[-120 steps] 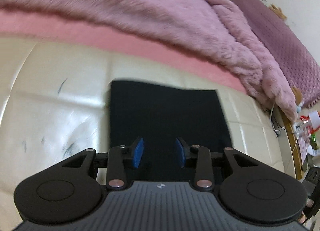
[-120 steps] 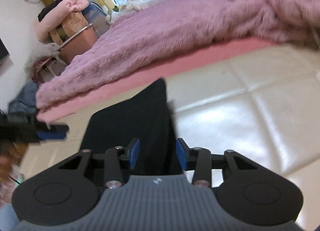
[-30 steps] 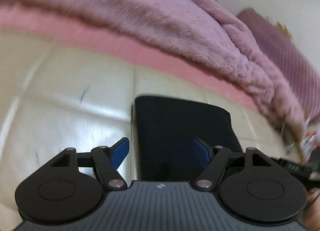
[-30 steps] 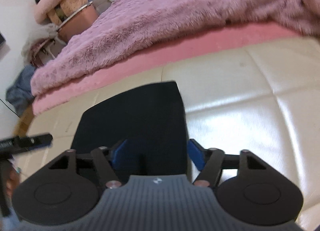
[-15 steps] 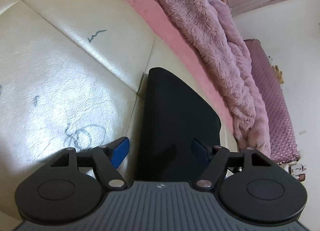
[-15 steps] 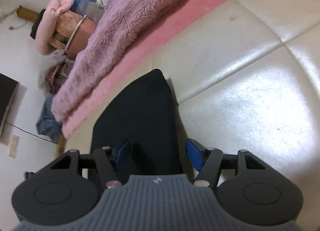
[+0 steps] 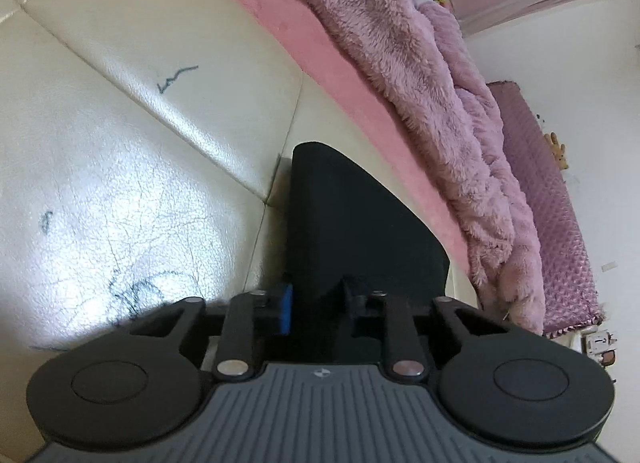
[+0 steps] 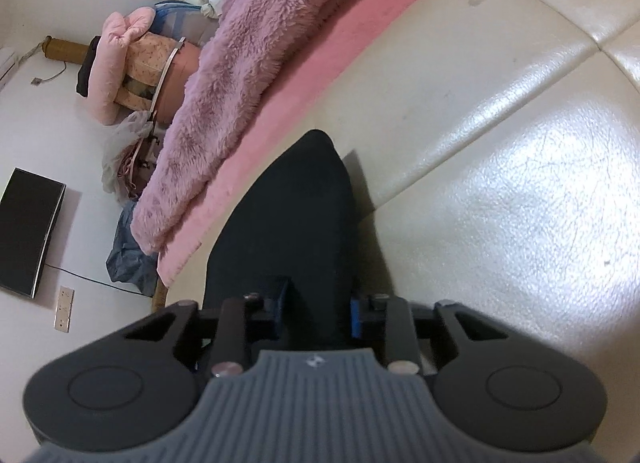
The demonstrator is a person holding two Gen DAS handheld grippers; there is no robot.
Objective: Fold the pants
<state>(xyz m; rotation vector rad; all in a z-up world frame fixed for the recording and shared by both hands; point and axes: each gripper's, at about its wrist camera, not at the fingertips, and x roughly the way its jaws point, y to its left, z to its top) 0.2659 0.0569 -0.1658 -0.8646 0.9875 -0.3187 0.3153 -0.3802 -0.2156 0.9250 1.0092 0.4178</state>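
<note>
The folded black pants (image 7: pixel 352 231) are lying on the cream leather cushion (image 7: pixel 120 167), just beside the pink sheet (image 7: pixel 280 23) and the fluffy purple blanket (image 7: pixel 420 83). The left gripper (image 7: pixel 316 305) is clamping its fingers on the near edge of the pants, and the right gripper (image 8: pixel 320 309) is gripping the same near edge at the other corner.

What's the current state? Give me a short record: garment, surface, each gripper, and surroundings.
garment: black pants, folded into a compact block
surface: cream leather cushion, with pen marks
left gripper: closed on the pants' near edge
right gripper: closed on the pants' near edge
surroundings: fuzzy pink blanket beyond the pants; dark screen on the wall in the right wrist view
</note>
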